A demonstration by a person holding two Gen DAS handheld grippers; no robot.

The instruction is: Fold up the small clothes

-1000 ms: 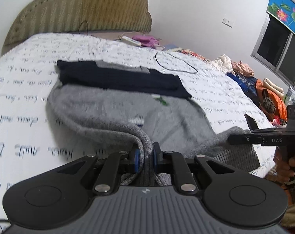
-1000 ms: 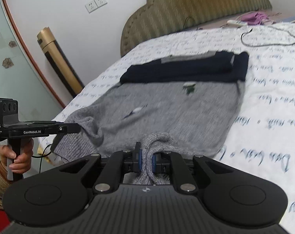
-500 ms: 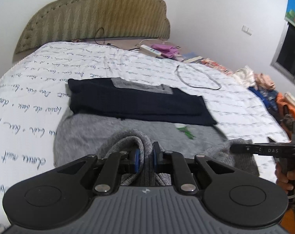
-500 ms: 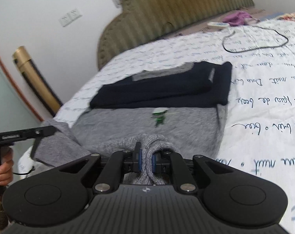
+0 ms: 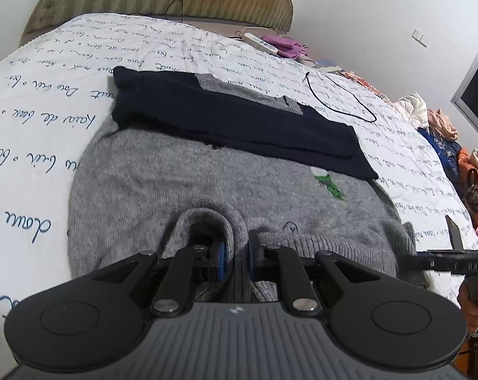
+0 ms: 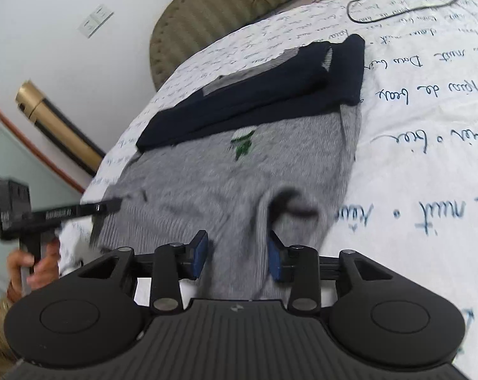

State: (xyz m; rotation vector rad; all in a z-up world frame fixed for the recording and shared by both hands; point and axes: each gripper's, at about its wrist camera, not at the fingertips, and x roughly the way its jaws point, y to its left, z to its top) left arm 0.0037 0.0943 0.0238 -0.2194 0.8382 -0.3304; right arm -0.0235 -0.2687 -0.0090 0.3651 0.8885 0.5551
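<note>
Left gripper [image 5: 235,261], in its own view, is clamped on a bunched edge of the grey sweater [image 5: 182,174], which lies on the bed [image 5: 33,101]; at 12 o'clock of it sits a navy garment [image 5: 239,120], already folded. Right gripper [image 6: 237,256], in its view, is opening; grey knit lies loose between the pads [image 6: 275,261], apparently being let go; this fold looks laid, further folds likely remain.

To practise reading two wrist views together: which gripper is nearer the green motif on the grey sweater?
Right. The right gripper, jaws opening, sits almost straight below the green motif; the left gripper, clamping the grey sweater, lies farther off at the opposite side.
</note>
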